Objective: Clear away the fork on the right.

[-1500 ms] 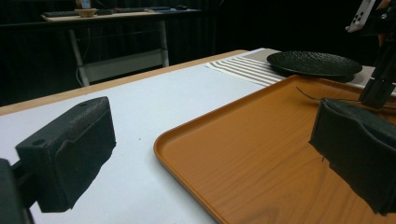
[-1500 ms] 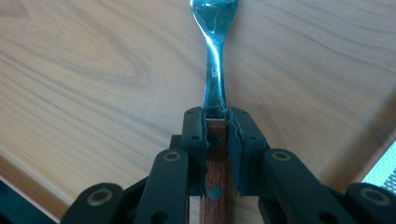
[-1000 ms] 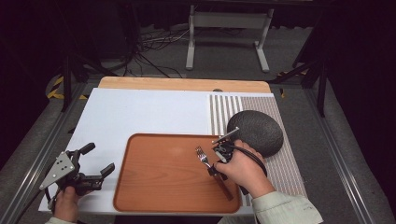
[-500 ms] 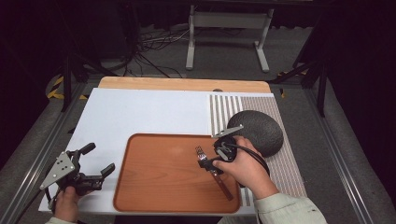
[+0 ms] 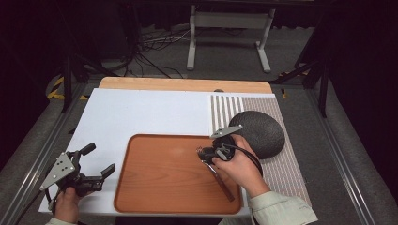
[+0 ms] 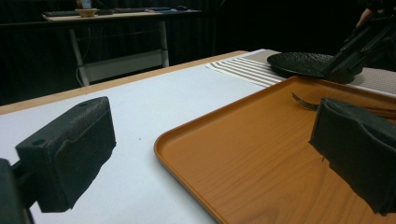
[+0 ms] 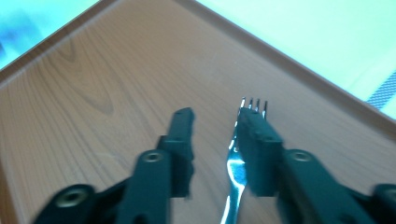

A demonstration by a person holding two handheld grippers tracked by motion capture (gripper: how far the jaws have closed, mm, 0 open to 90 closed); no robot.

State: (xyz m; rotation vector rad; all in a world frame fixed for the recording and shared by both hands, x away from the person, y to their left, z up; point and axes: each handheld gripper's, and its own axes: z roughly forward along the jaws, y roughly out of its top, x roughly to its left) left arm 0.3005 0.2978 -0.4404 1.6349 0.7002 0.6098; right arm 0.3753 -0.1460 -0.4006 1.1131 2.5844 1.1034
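Observation:
A fork (image 5: 225, 186) with a dark wooden handle lies on the right part of a brown wood-grain tray (image 5: 159, 187). My right gripper (image 5: 205, 156) hangs over its metal head. In the right gripper view its jaws (image 7: 217, 116) have just been closing and still stand apart. The fork's neck (image 7: 236, 172) lies between them, against the right jaw and clear of the left one. My left gripper (image 5: 99, 159) rests at the near left on the white board, open and holding nothing. Its view looks past its wide pads (image 6: 70, 149) at the tray (image 6: 261, 154) and the fork (image 6: 303, 100).
A dark round textured plate (image 5: 263, 131) sits on a striped mat (image 5: 281, 173) right of the tray, close behind my right hand. White board (image 5: 150, 112) stretches behind and left of the tray. The table's wooden edge (image 5: 187, 84) runs along the back.
The right hand has shifted slightly over the fork's head. The fork, the tray and the left gripper keep their places.

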